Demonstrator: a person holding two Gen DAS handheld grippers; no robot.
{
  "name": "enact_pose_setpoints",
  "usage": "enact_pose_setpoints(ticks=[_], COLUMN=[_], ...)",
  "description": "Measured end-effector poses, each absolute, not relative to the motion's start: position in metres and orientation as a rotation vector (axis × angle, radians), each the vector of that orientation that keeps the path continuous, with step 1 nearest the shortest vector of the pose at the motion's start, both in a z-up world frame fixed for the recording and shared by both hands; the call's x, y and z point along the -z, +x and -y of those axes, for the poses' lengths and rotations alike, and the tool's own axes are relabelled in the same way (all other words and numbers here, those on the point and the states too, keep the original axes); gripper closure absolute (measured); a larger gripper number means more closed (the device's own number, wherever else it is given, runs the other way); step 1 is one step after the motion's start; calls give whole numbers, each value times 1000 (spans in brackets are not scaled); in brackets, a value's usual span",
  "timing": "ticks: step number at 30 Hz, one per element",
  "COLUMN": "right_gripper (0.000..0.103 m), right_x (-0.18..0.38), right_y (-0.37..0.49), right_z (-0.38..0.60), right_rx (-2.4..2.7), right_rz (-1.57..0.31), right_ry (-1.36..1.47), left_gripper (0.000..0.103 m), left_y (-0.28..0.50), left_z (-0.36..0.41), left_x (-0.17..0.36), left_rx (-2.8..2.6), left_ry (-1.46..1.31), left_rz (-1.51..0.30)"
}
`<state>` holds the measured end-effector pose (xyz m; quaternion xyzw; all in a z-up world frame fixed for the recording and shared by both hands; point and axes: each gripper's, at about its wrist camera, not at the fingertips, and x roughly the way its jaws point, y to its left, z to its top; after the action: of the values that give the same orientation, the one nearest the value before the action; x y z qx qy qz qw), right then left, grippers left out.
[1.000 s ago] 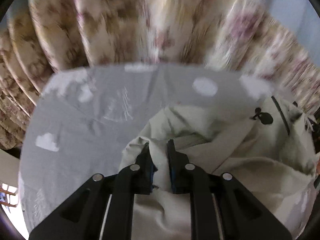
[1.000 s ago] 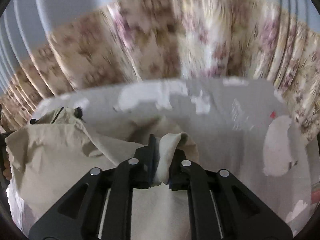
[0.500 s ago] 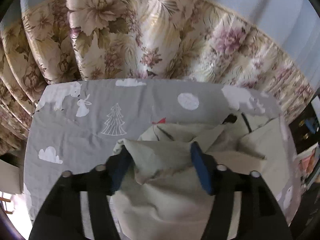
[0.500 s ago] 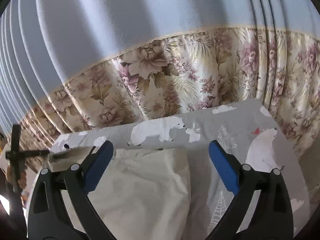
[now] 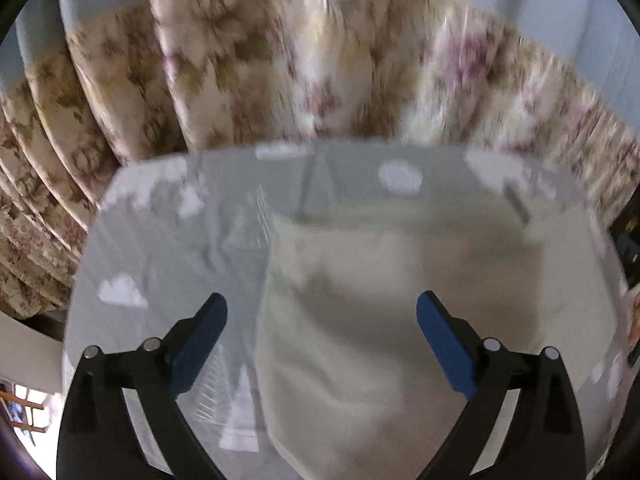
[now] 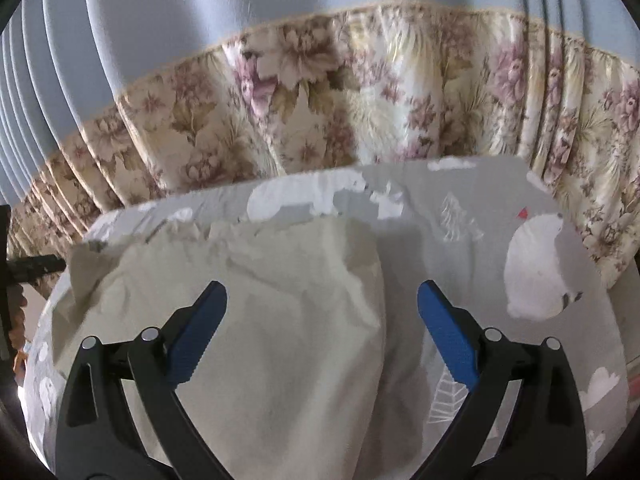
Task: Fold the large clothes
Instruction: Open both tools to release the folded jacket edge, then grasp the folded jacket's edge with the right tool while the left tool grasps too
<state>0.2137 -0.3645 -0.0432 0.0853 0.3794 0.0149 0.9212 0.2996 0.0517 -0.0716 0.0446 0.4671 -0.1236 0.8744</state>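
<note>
A cream garment [image 5: 384, 304] lies folded on a grey printed cloth [image 5: 160, 248] that covers the table. In the blurred left wrist view my left gripper [image 5: 322, 308] hovers over the garment's left edge, its jaws opening wide with nothing pinched between the blue pads [image 5: 200, 336]. In the right wrist view the same cream garment [image 6: 280, 320] fills the lower left, its right edge running down the middle. My right gripper [image 6: 322, 296] stands open above that edge, its blue pads [image 6: 448, 336] apart from the fabric.
The grey cloth [image 6: 500, 240] carries white polar bears, trees and clouds. A floral curtain [image 6: 360, 100] with a pale blue upper part hangs right behind the table's far edge. Dark objects sit at the far left edge of the right wrist view.
Both grippers let go of the cream fabric they pinched and spread wide. Both pulled back and up a little; the garment now lies flat in a folded shape.
</note>
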Motion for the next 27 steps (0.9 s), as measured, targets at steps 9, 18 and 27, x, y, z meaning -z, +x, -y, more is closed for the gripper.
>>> enact_pose_setpoints(ticks=[9,18,27], right_gripper=[66,102,89], right_x=[89,52,81], right_y=[261,260,274], right_z=[303,305,334], right_rx=[-141,-23,65], right_rz=[-946,-777,-866], right_ry=[2,-71,-19], left_gripper=[46,60,53], left_y=[332,334,355], left_z=[-43,-47,-44], left_x=[120,96,113], left_rx=[276,237,149], left_ry=[-25,-23,87], left_rz=[-1072,-1022,-1040])
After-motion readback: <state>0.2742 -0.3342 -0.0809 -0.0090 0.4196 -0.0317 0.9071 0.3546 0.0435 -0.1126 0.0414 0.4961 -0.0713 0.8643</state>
